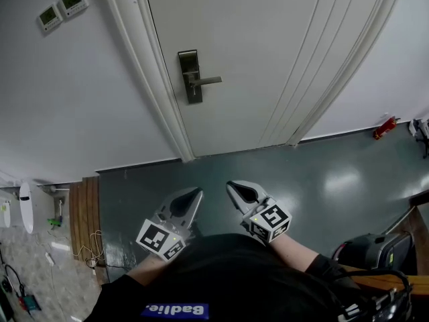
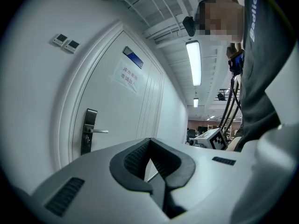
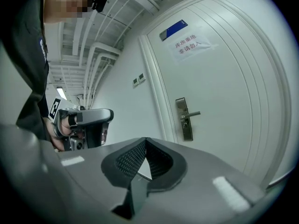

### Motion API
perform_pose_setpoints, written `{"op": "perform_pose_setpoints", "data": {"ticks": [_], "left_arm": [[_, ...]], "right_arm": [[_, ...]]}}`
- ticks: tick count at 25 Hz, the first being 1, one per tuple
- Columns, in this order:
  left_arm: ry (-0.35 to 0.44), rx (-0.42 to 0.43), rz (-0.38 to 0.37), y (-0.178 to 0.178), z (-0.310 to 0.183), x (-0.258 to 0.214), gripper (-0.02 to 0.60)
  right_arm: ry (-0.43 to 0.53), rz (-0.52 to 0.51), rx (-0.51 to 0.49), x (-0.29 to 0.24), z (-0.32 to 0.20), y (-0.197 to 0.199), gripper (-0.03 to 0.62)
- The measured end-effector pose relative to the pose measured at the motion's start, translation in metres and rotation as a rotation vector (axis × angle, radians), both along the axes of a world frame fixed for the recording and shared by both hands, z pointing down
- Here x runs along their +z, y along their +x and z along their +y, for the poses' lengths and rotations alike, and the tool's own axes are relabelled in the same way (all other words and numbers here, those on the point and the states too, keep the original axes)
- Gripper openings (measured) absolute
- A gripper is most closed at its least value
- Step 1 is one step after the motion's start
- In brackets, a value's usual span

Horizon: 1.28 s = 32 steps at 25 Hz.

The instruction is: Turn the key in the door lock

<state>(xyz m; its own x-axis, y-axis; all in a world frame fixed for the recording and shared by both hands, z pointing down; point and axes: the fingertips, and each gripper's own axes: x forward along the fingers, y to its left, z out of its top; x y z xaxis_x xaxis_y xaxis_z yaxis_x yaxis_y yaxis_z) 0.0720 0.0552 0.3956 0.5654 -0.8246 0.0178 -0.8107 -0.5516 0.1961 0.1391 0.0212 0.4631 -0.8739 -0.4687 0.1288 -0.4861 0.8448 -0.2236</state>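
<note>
A white door (image 1: 268, 59) stands closed ahead, and its metal lock plate with lever handle (image 1: 191, 77) is on the door's left side. The lock plate (image 2: 88, 130) also shows in the left gripper view, and the lock plate (image 3: 184, 119) in the right gripper view. Something small sits under the lever, too small to tell whether it is a key. My left gripper (image 1: 196, 192) and right gripper (image 1: 230, 187) are side by side near my body, well short of the door. Both point at the door, shut and empty. The left gripper (image 2: 149, 141) and right gripper (image 3: 145, 140) have their pads meeting at the tips.
Two wall thermostats (image 1: 62, 9) hang left of the door frame. A paper notice (image 3: 191, 45) is taped on the door. A red object (image 1: 384, 127) lies on the grey floor at the right wall. A black device (image 1: 372, 250) stands at lower right, a wooden strip (image 1: 84, 213) at left.
</note>
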Motion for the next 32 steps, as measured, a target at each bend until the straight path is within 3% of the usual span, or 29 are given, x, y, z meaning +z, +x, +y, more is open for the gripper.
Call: {"op": "perform_pose_setpoints", "data": {"ticks": [10,15,23,32], "left_arm": [[0.001,0.125,0.029,-0.114,-0.106,0.013,-0.006],[0.005,0.216,0.040,-0.153,-0.139,0.010,-0.006],[-0.014,0.263,0.051,-0.175,-0.165,0.016,-0.006],[-0.033,0.193,-0.024,-0.184,-0.185,0.019,-0.006]], "right_arm": [[-0.048,0.049,0.185,0.019,-0.114,-0.099,0.003],[-0.062,0.064,0.284,0.022,-0.161,-0.138,0.008],[-0.097,0.093,0.342,0.036,-0.214,-0.165,0.018],[-0.069,0.213,0.377,0.073,-0.296,-0.174,0.038]]}}
